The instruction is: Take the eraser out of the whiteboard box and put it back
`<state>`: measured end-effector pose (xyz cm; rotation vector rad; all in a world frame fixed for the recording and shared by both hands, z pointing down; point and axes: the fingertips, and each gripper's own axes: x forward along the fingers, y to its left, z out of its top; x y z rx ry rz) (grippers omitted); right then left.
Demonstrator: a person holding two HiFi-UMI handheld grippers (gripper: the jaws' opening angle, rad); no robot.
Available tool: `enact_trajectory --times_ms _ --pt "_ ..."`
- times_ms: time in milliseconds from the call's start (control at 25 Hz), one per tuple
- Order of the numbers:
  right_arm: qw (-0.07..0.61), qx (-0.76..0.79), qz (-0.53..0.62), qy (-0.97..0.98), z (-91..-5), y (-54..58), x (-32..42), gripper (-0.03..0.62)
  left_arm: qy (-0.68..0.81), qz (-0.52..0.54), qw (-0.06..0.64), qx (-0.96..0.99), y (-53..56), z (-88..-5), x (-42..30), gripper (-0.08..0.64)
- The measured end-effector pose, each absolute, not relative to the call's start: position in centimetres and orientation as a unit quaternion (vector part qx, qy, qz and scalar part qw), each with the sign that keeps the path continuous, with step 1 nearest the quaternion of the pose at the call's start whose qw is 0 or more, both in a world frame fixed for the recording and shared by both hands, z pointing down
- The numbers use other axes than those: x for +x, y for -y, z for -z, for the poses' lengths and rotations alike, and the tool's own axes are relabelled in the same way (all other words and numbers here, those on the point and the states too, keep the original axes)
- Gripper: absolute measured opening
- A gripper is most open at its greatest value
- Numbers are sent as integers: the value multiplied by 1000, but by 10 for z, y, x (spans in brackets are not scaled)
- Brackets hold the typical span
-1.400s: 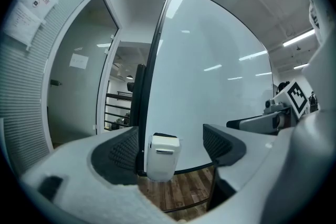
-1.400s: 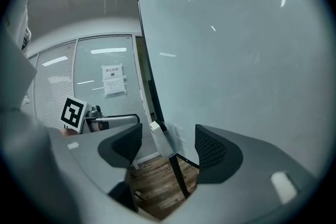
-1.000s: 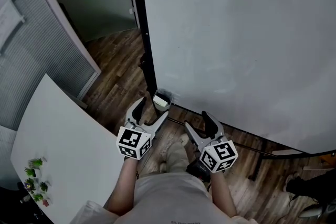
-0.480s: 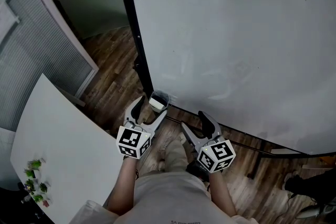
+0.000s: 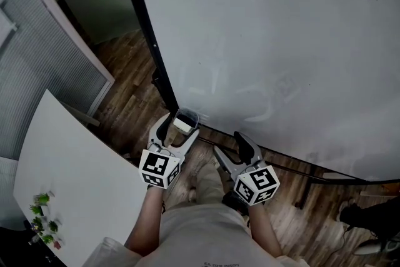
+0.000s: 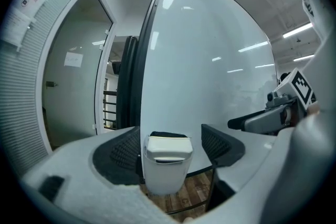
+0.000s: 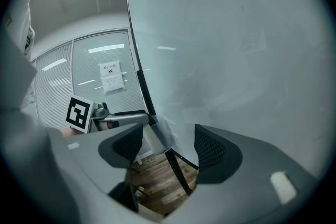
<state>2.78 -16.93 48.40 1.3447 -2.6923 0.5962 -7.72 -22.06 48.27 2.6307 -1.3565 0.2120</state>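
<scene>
A small clear box (image 5: pixel 187 117) hangs at the whiteboard's (image 5: pixel 281 40) lower left corner. In it stands the eraser (image 5: pixel 182 125), white with black felt on its far side (image 6: pixel 168 135). My left gripper (image 5: pixel 179 131) is open around the box (image 6: pixel 165 176). The box sits between the pads, close to the left one and clear of the right one. Its jaws have just been closing a little. My right gripper (image 5: pixel 229 146) is open and empty, to the right of the box and just short of the board. In the right gripper view the box (image 7: pixel 160 136) lies ahead and left of its jaws.
A black post (image 5: pixel 140 34) frames the board's left edge, and a black foot bar (image 5: pixel 294 171) runs along the wood floor. A white table (image 5: pixel 69 166) with small plants (image 5: pixel 42 222) stands at the left. A blind-covered glass partition (image 5: pixel 37 59) lies beyond.
My left gripper has moved forward, so the box now sits deeper between its jaws. The right gripper has hardly moved.
</scene>
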Motion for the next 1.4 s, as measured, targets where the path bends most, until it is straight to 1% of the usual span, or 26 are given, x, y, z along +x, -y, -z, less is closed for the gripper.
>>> enact_trajectory --times_ms 200,400,960,1200,1400 --pt "35 439 -197 876 -485 169 29 313 452 -75 78 885 223 -483 -72 351" --pt "38 439 -198 876 -487 174 30 311 451 -94 43 886 226 -483 -66 339" --pt "42 446 -202 871 -489 175 36 308 459 -94 44 882 231 -487 -67 302" --pt "41 446 -205 870 -493 178 37 304 464 -94 36 880 235 -488 -68 278" --pt "40 447 -206 870 -492 176 37 302 468 -89 30 878 233 -487 -69 272"
